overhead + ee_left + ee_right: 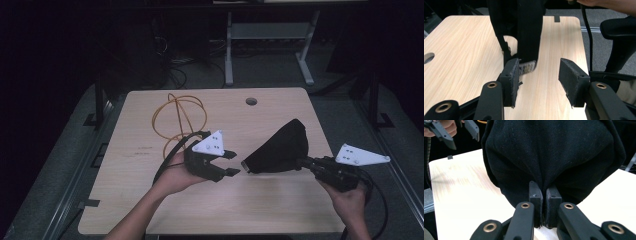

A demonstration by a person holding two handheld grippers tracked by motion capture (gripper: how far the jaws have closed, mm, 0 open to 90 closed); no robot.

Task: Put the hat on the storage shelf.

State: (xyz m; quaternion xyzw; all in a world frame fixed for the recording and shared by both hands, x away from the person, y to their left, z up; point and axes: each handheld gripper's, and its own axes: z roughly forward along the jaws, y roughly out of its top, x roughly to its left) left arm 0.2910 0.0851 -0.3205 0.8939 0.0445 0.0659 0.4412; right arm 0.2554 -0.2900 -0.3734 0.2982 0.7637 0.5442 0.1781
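I hold my right gripper (pixel 303 162) closed on a fold of the black woven fabric bag (pixel 280 149). In the right gripper view the two jaws pinch the cloth tight between them, w/ the bag (pixel 549 155) bulging above them. I think I grip it at this end so that the rest of the cloth can hang and stretch toward my other hand.

The bag rests on the light wooden tabletop (pixel 145 200), in the right half, closer to the right edge than to the left one. Its far part rises like a cone, and its narrow end w/ a small grey strip (pixel 245 165) points to the left.

My left gripper (pixel 232 163) is open, jaws well apart, and nothing is between them. It hovers just beside the narrow end of the bag, approx. at the middle of the tabletop. In the left gripper view the grey strip (pixel 527 67) sits near the left jaw pad, not yet inside the gap, and a thin black strap (pixel 504 46) hangs beside it. My judgement: I aim here bc this end is probably the next thing to catch, maybe to pull the bag flat or open it.

A yellow looped cable (pixel 177 117) lies near the far edge, left of the round hole (pixel 251 101), well apart from both grippers.
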